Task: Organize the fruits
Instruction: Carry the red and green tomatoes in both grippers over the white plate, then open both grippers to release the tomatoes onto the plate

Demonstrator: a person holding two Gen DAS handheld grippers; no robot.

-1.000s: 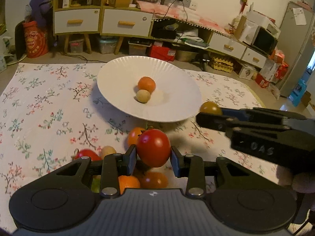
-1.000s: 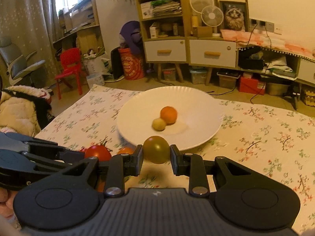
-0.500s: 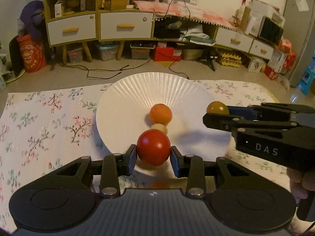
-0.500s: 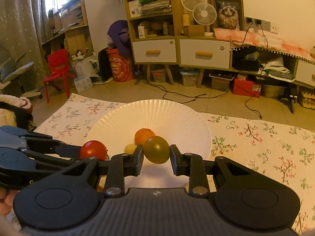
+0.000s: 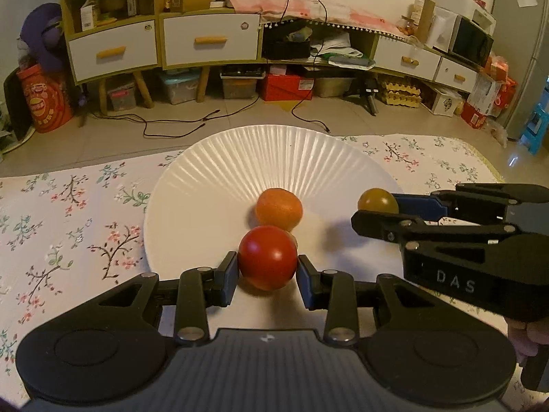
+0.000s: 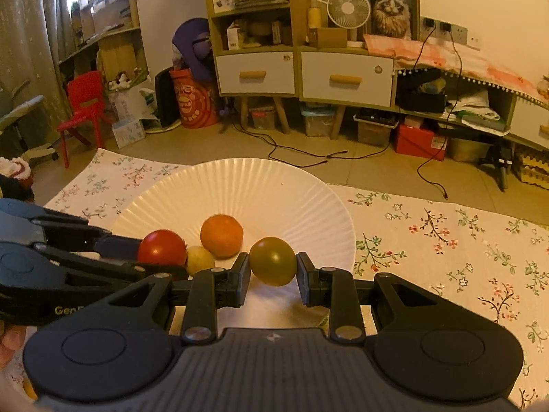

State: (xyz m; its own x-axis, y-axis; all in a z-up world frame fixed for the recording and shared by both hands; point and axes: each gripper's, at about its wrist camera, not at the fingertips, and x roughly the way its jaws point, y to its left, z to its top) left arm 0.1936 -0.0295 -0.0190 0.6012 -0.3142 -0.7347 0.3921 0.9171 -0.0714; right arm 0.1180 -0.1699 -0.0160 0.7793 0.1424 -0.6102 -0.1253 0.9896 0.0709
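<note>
Fruits: left gripper (image 5: 267, 269) pinches red tomato (image 5: 267, 257), right gripper (image 6: 272, 276) pinches olive tomato (image 6: 272, 261); lower onto plate (image 5: 240, 158), clear of 2 fruits, then release.

A wooden cabinet (image 6: 298, 65) with 2 white drawers stands against the wall, a red chair (image 6: 82, 106) by the curtained window (image 6: 31, 34).

Red tomato (image 5: 267, 257), olive-green tomato (image 6: 272, 261): each clamped above white plate (image 5: 274, 158); orange (image 5: 278, 208), small yellow fruit (image 6: 199, 259) on plate.
</note>
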